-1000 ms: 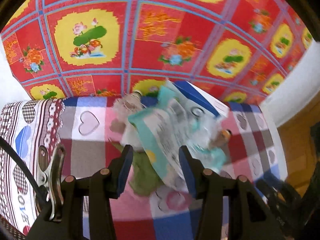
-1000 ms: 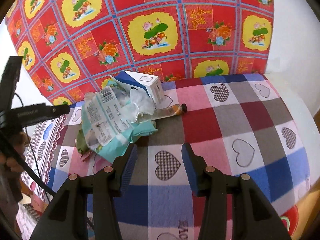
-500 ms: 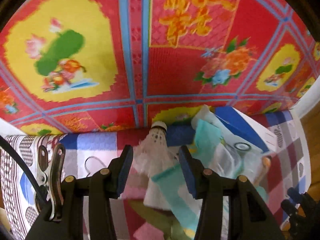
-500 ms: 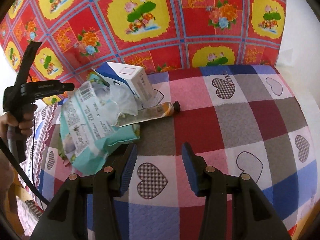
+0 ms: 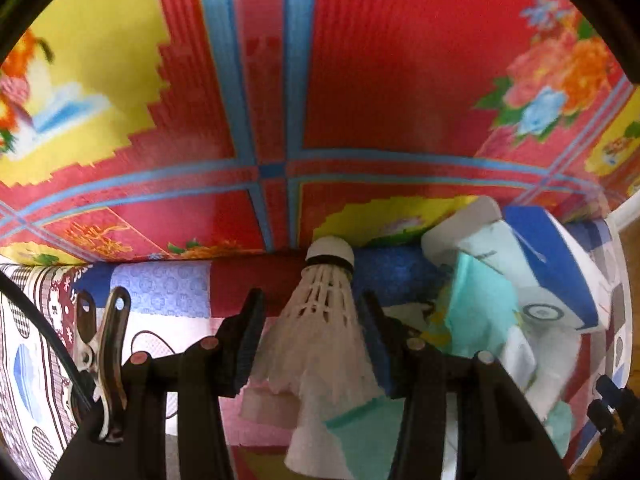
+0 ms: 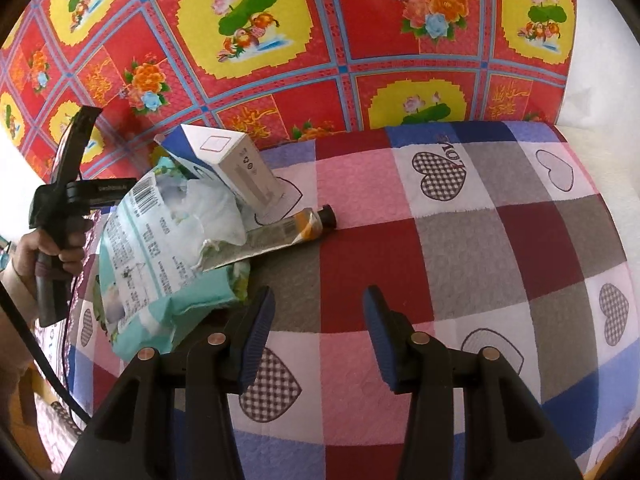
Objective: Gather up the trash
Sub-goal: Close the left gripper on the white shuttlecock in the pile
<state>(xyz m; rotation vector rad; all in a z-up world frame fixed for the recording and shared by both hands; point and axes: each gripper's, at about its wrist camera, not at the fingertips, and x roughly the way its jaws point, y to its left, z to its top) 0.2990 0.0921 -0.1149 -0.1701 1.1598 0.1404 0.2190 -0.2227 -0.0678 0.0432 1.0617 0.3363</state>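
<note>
A white shuttlecock [image 5: 324, 312] lies cork-end away on the checked tablecloth [image 6: 460, 248], between the fingers of my open left gripper [image 5: 310, 298]. To its right are a teal wipes packet [image 5: 476, 312] and a white-and-blue carton [image 5: 548, 272]. In the right wrist view the packet [image 6: 160, 264] lies under clear plastic [image 6: 208, 208] and a squeezed tube [image 6: 280, 232] with a black cap, with the carton [image 6: 236, 164] behind. My right gripper [image 6: 318, 296] hangs open over the cloth, just right of the packet, holding nothing.
A red and yellow flowered cloth [image 6: 320, 40] hangs upright behind the table. A hand [image 6: 44, 248] holds the left gripper's handle at the table's left edge. A white wall [image 6: 600, 80] stands at the right, and the cloth's right side is bare.
My left gripper has moved forward and down, so the shuttlecock now sits between its fingers. My right gripper has drifted closer to the packet and tube. Both stay open.
</note>
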